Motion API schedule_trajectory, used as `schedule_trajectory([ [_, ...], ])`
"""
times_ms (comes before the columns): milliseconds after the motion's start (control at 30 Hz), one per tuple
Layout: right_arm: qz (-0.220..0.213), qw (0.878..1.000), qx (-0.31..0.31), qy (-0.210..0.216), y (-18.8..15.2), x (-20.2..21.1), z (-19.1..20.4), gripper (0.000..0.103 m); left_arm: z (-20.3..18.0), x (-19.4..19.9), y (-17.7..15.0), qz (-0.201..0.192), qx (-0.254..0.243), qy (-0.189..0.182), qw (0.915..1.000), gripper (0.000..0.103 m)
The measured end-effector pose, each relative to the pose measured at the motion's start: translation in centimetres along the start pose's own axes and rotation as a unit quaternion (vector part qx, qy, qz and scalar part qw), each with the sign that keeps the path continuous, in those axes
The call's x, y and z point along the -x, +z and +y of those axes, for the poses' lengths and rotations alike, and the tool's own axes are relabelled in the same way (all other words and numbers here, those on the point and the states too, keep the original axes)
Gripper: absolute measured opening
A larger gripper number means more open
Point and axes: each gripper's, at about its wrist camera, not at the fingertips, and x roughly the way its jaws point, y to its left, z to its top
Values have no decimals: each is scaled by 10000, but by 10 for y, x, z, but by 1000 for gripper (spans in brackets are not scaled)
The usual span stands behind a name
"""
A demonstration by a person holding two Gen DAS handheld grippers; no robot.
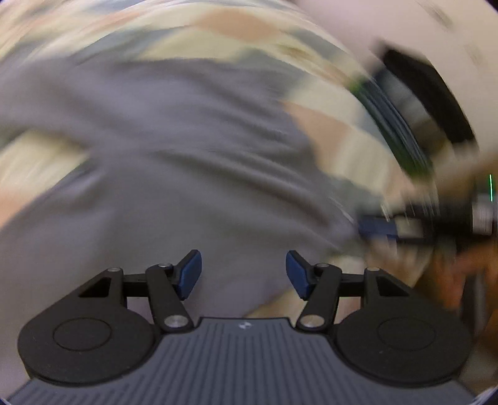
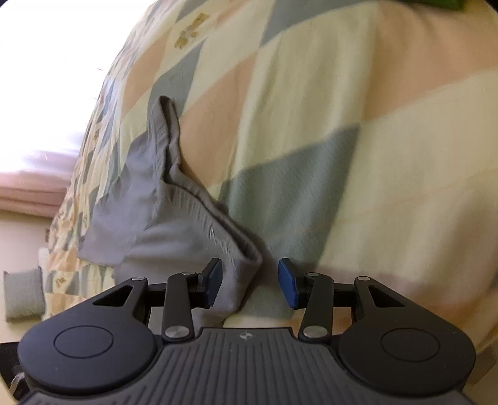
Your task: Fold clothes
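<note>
A grey garment (image 1: 162, 162) lies spread on a checked bedspread (image 1: 218, 25); the left wrist view is blurred by motion. My left gripper (image 1: 243, 274) is open just above the cloth, holding nothing. In the right wrist view the same grey garment (image 2: 174, 212) lies crumpled with its ribbed hem running toward me. My right gripper (image 2: 250, 282) is open, and the hem's corner lies between its two blue pads, close to the left one. The other gripper (image 1: 404, 224) shows blurred at the right of the left wrist view.
The checked bedspread (image 2: 342, 124) in cream, peach and grey-blue fills the right wrist view. A small folded grey-green cloth (image 2: 23, 293) lies at the far left on a pale surface. A dark object (image 1: 429, 102) sits at the upper right beyond the bed.
</note>
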Motion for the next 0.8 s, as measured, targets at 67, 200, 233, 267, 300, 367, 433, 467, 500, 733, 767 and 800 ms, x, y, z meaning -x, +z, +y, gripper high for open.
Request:
schedule_trajectory([
  [67,-123,9997,182,80,18,6,9,44,-39,-16,1,-80,-883,160,9959,55],
  [200,-237,9976,647,-70,60,19,35,45,-90,-45,-1,-256,-1881,170,9817,55],
  [233,-236,9967,764,-123,70,21,43,46,-100,-53,-2,-276,-2050,134,9783,55],
  [267,-215,9958,875,-151,79,21,50,48,-106,-60,-7,-332,-2211,153,9746,55],
  [300,-165,9950,979,-145,88,19,58,49,-113,-69,-11,-389,-2363,218,9707,55],
  [367,-59,9924,1230,-52,106,6,73,52,-123,-89,-14,-400,-2520,400,9661,55],
  [433,82,9911,1331,47,123,-15,84,58,-131,-103,-14,-433,-2498,633,9653,53],
  [467,183,9908,1332,143,132,-28,87,57,-133,-107,-13,-481,-2438,745,9658,53],
  [500,285,9903,1344,231,142,-44,90,57,-135,-113,-12,-522,-2351,886,9665,53],
  [733,796,9855,1430,457,200,-138,100,57,-137,-119,-9,-494,-1284,1353,9812,31],
  [767,856,9841,1462,539,203,-146,101,57,-139,-119,-10,-495,-1231,1410,9811,29],
  [800,901,9830,1487,596,205,-153,103,57,-140,-119,-10,-495,-1178,1467,9809,25],
])
